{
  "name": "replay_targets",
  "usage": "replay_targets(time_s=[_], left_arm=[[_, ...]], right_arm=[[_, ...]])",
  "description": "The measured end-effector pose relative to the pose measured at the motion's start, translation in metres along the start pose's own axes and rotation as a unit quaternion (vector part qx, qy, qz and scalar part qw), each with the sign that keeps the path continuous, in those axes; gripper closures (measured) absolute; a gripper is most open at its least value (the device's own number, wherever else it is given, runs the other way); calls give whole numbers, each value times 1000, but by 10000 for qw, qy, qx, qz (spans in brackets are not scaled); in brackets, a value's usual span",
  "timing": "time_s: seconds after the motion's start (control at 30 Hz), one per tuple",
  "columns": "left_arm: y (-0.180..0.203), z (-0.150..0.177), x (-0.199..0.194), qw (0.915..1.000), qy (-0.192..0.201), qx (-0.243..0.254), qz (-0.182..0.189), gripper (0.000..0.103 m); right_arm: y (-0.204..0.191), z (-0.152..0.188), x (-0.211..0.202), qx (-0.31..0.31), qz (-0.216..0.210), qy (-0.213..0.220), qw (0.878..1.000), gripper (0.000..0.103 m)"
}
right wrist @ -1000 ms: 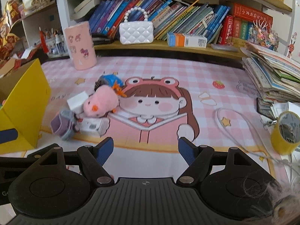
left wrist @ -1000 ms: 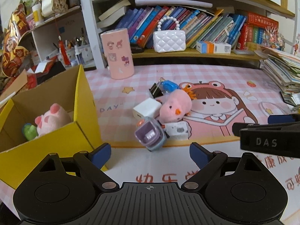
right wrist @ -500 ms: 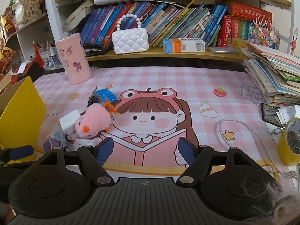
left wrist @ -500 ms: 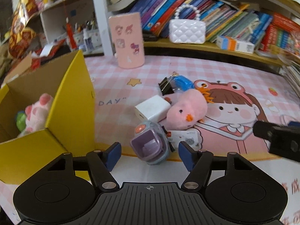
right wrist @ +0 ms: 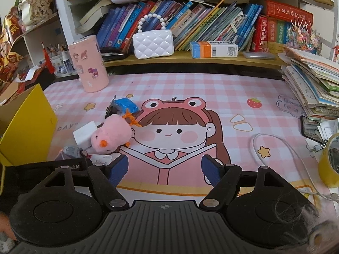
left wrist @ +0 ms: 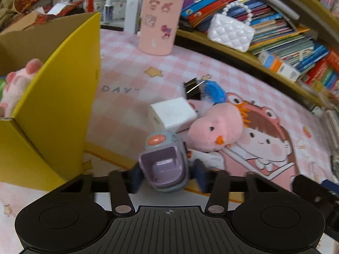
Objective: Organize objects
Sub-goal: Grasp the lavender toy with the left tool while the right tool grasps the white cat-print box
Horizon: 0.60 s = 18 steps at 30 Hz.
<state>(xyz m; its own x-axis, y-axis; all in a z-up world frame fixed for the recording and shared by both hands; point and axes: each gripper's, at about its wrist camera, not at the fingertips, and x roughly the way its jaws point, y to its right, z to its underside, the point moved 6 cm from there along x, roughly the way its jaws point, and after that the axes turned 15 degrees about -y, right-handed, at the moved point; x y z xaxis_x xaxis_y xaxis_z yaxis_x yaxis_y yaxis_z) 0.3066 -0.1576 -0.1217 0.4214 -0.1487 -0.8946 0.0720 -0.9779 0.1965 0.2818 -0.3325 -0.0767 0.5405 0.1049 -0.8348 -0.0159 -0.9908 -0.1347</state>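
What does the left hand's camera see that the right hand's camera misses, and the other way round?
Only the left wrist view shows the plush pig inside the yellow box and the left gripper closing around the purple toy. Only the right wrist view shows the yellow tape roll, white cable and open, empty right gripper. Both show the pink duck plush, white charger and pink canister.

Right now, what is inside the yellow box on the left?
Inside the yellow box a pink plush toy is visible, with something green beside it. The box wall covers the rest, so other contents cannot be seen.
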Motion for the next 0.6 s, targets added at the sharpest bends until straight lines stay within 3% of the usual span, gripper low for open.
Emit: replay_targets(time_s=[0.23,0.43,0.6], left_arm=[[-1,15,-24,9993,42,363,-33,61],[-11,44,-62,9941,128,1060,-204,61],[-36,58,-80,9947,111,890,-512,61]], right_arm=[[-8,2,4,-89,-84,-63,9999,29],[-26,2,21,-375,-306,-232,9986,23],[-57,6,49,-912,-482,-468,9936,18]])
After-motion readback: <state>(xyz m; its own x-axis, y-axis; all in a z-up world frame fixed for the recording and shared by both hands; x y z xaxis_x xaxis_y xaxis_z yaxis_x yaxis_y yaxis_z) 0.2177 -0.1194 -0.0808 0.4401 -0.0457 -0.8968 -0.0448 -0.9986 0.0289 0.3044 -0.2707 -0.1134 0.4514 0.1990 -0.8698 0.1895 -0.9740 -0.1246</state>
